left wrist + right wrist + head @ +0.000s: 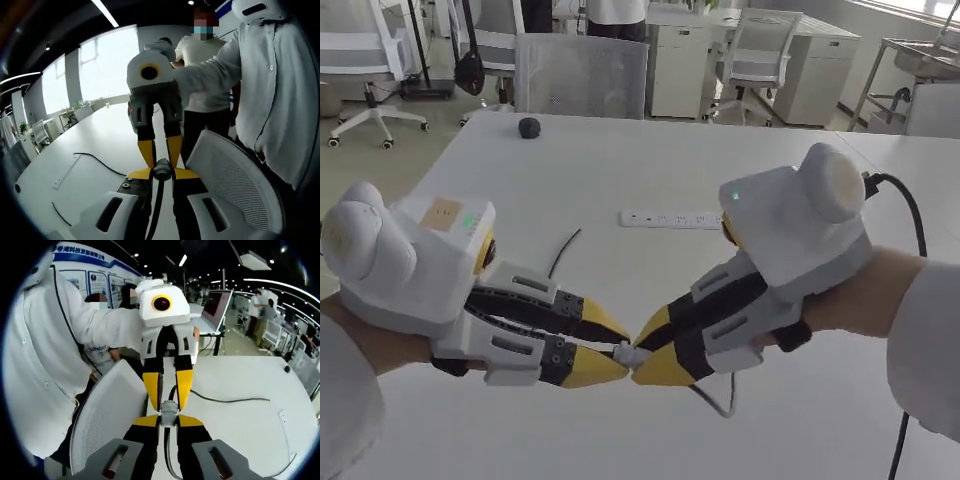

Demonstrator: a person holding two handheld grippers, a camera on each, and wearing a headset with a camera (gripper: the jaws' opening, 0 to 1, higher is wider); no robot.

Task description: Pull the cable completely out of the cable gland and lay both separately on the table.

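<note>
A small white cable gland [630, 353] sits between the two grippers' yellow tips, low in the middle of the head view. My left gripper [617, 347] comes in from the left and is shut on the gland [161, 169]. My right gripper [645, 355] meets it tip to tip from the right, shut on the cable right at the gland [169, 412]. The grey cable [720, 405] loops out beneath the right gripper and runs back between its jaws [167, 455]. Both grippers hover just above the white table [650, 170].
A white power strip [670, 218] lies beyond the grippers, and a thin black cable [565, 250] lies left of it. A small dark round object [528, 127] sits near the far edge. A mesh-back chair [580, 75] stands behind the table. A person stands close by.
</note>
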